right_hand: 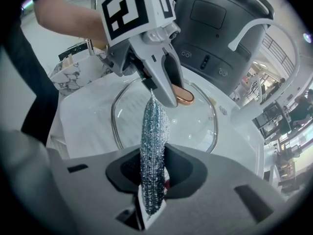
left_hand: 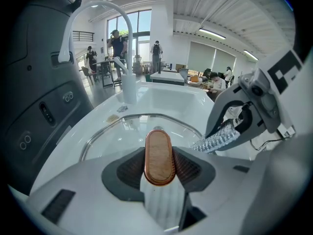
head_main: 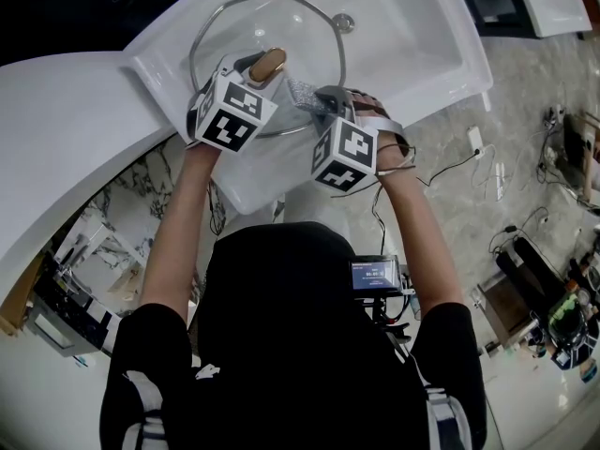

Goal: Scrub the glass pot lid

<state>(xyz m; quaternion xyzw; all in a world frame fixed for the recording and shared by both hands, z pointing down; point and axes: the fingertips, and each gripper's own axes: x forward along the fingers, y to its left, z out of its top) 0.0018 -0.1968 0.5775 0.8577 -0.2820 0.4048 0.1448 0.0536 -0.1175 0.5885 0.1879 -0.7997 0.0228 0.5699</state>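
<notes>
Head view: a glass pot lid (head_main: 267, 28) with a metal rim is laid flat in a white sink (head_main: 417, 40). The left gripper (head_main: 259, 69) is set over the lid's centre, its jaws clamped on the copper-edged wooden handle (head_main: 269, 62). The right gripper (head_main: 317, 101) is held just beside it, with a glittery scouring pad (head_main: 304, 93) pinched in its jaws.

Left gripper view: the handle (left_hand: 159, 156) is seen gripped between both ribbed pads, the lid (left_hand: 124, 131) spread beneath it. A white faucet (left_hand: 124, 43) is arched behind the basin. The scouring pad (left_hand: 217, 140) is shown at the right, above the lid's edge.

Right gripper view: the pad (right_hand: 154, 151) is squeezed upright between the closed jaws, its tip pointed toward the left gripper (right_hand: 168, 89). Contact between pad and glass cannot be told.
</notes>
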